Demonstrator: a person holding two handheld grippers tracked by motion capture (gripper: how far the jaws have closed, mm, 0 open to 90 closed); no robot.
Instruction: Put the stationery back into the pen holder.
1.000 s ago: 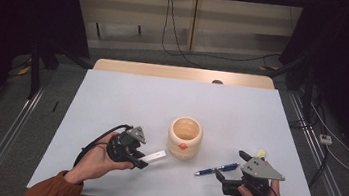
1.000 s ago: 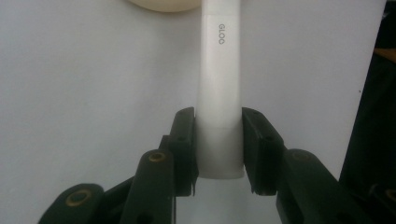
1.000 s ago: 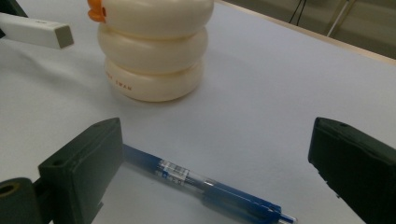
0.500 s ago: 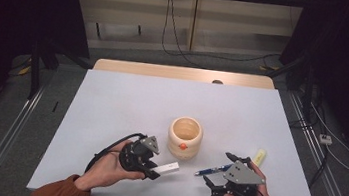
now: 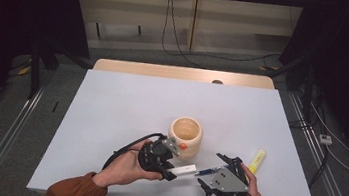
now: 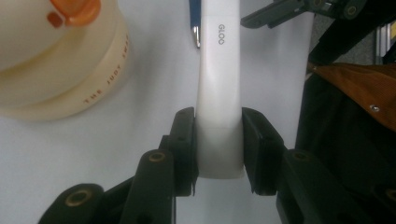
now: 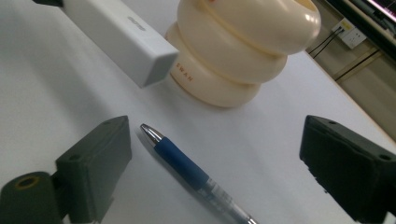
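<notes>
My left gripper (image 5: 171, 173) is shut on a white stick (image 5: 184, 171) marked GLOO, held just above the table in front of the cream cup (image 5: 185, 134). In the left gripper view both pads (image 6: 187, 140) press the stick (image 6: 218, 93) near its back end. My right gripper (image 5: 211, 172) is open, and its jaws have just been closing a little. A blue pen (image 7: 187, 168) lies flat on the table between them, untouched. The stick's free end (image 7: 121, 37) points at the pen's tip, with the cup (image 7: 243, 46) behind.
A yellow highlighter (image 5: 257, 160) lies on the white table (image 5: 126, 107) to the right of my right hand. The cup carries an orange mark (image 6: 74, 8) on its side. Black cables trail from both grippers toward the table's near edge.
The left hand has carried the white stick rightward, to in front of the cup. The right hand has moved left, bringing its jaws around the blue pen.
</notes>
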